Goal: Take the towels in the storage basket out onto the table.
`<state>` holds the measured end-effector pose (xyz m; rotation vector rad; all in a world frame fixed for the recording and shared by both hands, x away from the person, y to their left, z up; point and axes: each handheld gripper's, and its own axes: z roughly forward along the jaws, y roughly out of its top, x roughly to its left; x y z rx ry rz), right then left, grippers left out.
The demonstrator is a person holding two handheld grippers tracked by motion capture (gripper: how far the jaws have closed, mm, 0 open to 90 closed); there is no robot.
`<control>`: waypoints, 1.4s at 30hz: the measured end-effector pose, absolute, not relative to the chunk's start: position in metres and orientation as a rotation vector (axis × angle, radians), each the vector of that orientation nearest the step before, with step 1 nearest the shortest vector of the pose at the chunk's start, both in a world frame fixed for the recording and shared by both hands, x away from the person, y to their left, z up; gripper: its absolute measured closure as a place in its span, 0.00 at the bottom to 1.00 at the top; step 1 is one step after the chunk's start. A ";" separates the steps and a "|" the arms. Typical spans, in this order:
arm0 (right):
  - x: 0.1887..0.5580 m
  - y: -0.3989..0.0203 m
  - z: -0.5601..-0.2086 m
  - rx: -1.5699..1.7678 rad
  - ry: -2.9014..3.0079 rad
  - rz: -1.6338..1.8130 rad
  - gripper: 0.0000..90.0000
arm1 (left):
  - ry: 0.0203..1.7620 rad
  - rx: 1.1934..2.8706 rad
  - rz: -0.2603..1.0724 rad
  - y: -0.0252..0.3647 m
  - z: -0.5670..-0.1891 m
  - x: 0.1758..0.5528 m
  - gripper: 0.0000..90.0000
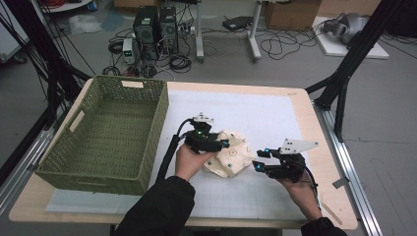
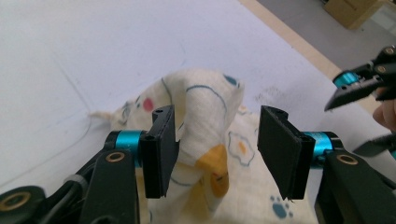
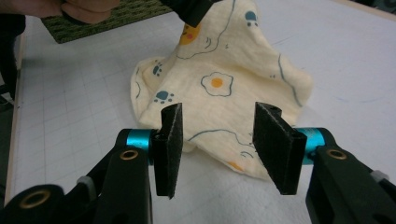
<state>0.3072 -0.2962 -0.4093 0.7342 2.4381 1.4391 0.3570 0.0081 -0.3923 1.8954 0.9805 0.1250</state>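
Between left fingers [image 2: 212, 154], cloth [image 2: 210, 140] peak raised off desk [image 1: 275, 110], pads apart, not pinching. Right fingers [image 3: 217, 149] apart just short of cloth hem, likely for spreading.

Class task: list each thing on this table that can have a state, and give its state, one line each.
Cloth: crumpled, a fold raised between the left jaws.
Basket: upright, empty.
Left gripper: jaws apart around the raised fold.
Right gripper: jaws open, just short of the cloth's edge.
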 end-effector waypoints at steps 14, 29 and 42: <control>0.336 -0.262 -0.444 0.775 2.650 1.197 0.78 | 0.992 2.040 0.145 0.016 -0.428 0.330 0.61; 0.329 -0.285 -0.428 0.791 2.604 1.260 0.96 | 0.940 2.111 0.182 0.017 -0.432 0.324 0.96; 0.343 -0.331 -0.427 1.011 2.467 1.094 0.96 | 1.066 1.976 0.263 0.038 -0.421 0.343 0.97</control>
